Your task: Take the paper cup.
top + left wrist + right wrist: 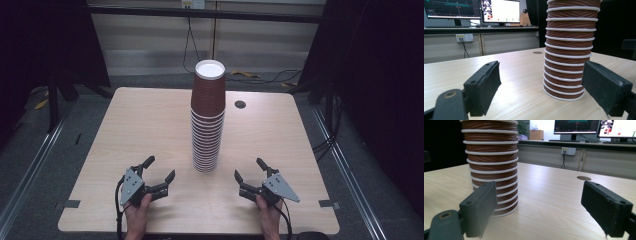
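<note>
**A:** That tall stack of brown ribbed paper cups with white rims point(207, 120), nested upside down, stands in the middle of the pale wood-grain table point(125, 130), straight ahead of you and between your two tools. It's high for such a narrow foot, so I reckon that's your weak spot. Clip it low from one side and the whole column probably leans or topples. Pull one cup off at an angle and its neighbours likely ride up with it, since they're nested tight.

**B:** How are my jaws sitting?

**A:** Your left gripper point(159, 168) has its jaws spread wide with nothing between them, near the stack's base but apart from it. Your right gripper point(249, 169) is the same: wide, empty, near the other side. If you come in with both together, uneven contact could shove the stack sideways.

**B:** Any print on the cups?

**A:** No logo or label that I can see. The monitors point(500, 11) behind the table show stuff too small to read.
</note>
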